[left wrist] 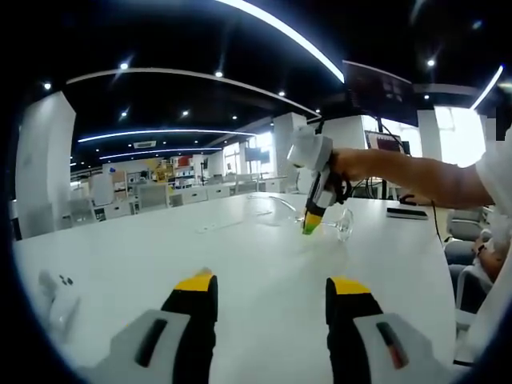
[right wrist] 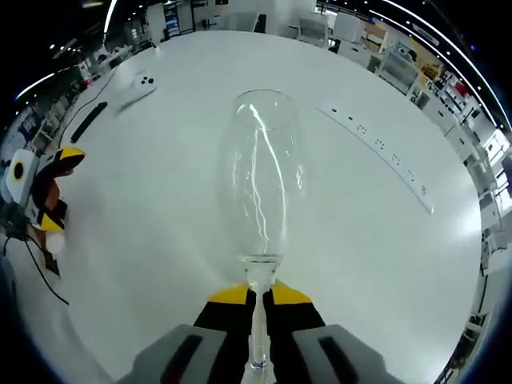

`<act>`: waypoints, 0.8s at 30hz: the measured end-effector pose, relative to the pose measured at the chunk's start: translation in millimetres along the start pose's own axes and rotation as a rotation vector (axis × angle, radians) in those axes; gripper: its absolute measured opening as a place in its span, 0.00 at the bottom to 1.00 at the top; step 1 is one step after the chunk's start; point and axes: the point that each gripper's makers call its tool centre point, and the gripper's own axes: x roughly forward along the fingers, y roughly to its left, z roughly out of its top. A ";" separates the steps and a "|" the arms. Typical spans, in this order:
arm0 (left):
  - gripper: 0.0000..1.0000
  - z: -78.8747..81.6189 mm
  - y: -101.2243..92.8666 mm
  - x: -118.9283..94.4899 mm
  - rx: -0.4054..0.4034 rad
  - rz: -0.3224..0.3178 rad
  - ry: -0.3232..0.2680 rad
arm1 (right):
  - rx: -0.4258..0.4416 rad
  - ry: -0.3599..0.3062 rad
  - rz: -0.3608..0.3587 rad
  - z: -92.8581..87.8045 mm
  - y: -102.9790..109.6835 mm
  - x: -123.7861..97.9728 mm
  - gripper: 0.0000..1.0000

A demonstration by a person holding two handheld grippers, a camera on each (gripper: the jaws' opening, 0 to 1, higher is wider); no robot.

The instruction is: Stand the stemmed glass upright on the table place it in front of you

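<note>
While the left claw (left wrist: 270, 300) hovers released, the right claw (right wrist: 258, 298) grasps the glass (right wrist: 262, 184) stem.

The clear, empty stemmed wine glass (right wrist: 264, 188) fills the centre of the right gripper view, its stem pinched at bottom centre, bowl extending toward the frame's top over the white table (right wrist: 384, 240).

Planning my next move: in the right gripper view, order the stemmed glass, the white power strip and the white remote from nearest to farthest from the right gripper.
1. Stemmed glass, stem clamped in the right gripper.
2. White power strip, right.
3. White remote, upper left.
</note>
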 end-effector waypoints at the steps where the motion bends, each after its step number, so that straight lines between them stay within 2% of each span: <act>1: 0.54 0.0 0.0 0.0 0.000 0.000 -0.001 | 0.000 -0.001 0.000 0.3 -0.4 -0.1 0.10; 12: 0.54 -0.2 0.6 -0.6 -0.002 0.001 -0.003 | 0.010 -0.037 -0.013 3.7 2.8 -6.0 0.10; 24: 0.54 -1.3 0.8 -0.9 0.000 0.002 0.002 | 0.031 -0.107 -0.021 10.8 0.0 -10.1 0.10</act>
